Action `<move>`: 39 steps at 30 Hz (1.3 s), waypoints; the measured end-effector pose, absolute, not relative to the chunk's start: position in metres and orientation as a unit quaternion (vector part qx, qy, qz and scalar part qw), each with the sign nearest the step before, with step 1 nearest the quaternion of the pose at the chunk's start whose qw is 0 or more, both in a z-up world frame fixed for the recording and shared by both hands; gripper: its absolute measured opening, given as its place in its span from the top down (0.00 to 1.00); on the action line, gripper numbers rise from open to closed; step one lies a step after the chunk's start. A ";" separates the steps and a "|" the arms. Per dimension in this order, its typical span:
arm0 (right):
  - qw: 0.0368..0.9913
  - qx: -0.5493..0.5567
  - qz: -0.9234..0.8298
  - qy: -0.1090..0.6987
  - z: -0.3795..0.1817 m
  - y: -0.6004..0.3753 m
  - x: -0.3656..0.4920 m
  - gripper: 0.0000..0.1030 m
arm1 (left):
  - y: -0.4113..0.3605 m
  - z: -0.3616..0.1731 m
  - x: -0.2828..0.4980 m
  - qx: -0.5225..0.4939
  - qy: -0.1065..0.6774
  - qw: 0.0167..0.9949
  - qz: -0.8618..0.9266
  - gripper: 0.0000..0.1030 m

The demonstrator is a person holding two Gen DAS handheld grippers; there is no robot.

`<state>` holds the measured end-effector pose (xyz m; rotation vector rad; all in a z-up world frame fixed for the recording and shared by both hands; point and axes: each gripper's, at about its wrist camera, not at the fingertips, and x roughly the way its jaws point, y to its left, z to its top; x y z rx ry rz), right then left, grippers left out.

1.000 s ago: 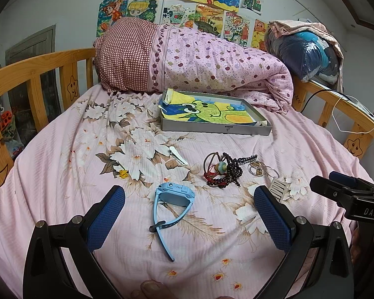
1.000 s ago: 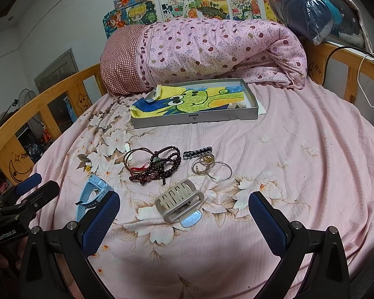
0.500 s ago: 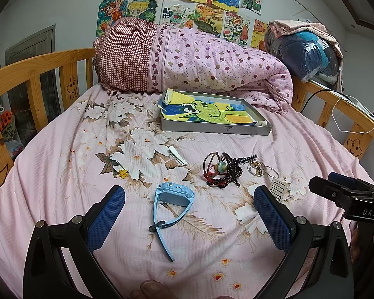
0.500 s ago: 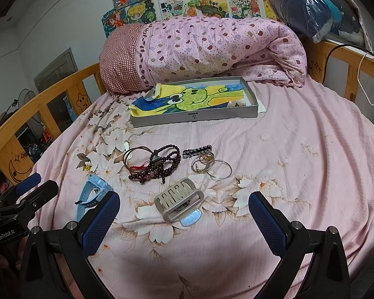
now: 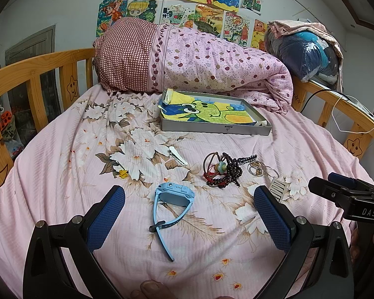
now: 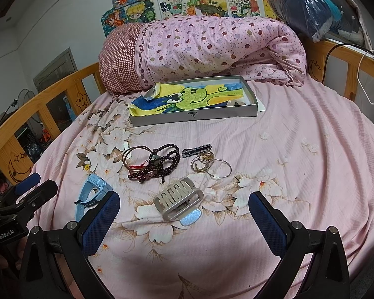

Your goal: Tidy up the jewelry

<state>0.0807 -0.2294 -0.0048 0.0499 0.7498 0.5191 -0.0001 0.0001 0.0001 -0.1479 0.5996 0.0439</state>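
Jewelry lies loose on the pink flowered bedspread. A light blue watch [image 5: 173,199] sits just ahead of my open left gripper [image 5: 189,215]. Past it is a tangle of dark bead strings [image 5: 224,172], then metal rings [image 5: 258,169]. My right gripper [image 6: 184,220] stands open with a grey hair claw clip [image 6: 178,198] between and ahead of its fingers. Beyond that clip lie the bead strings [image 6: 159,165], a braided band [image 6: 196,149] and bangles [image 6: 210,165]. A shallow grey box [image 5: 215,130] lined with a frog drawing rests farther back.
A rolled pink quilt [image 5: 194,64] fills the head of the bed behind the box. Wooden rails [image 5: 35,74] run along both sides. A small white hair clip [image 5: 178,155] lies left of the beads. A bagged bundle [image 5: 304,57] sits at the back right.
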 end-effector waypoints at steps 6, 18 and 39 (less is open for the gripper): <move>0.897 0.024 0.251 0.362 -0.005 -0.229 0.081 0.00 | 0.000 0.000 0.000 -0.073 0.295 0.953 0.022 0.02; 0.897 0.023 0.249 0.364 0.000 -0.232 0.082 0.00 | 0.000 0.000 0.000 -0.072 0.295 0.952 0.022 0.02; 0.834 -0.031 0.303 0.461 -0.038 -0.215 0.126 0.00 | 0.025 -0.041 0.041 -0.093 0.406 0.909 0.021 0.02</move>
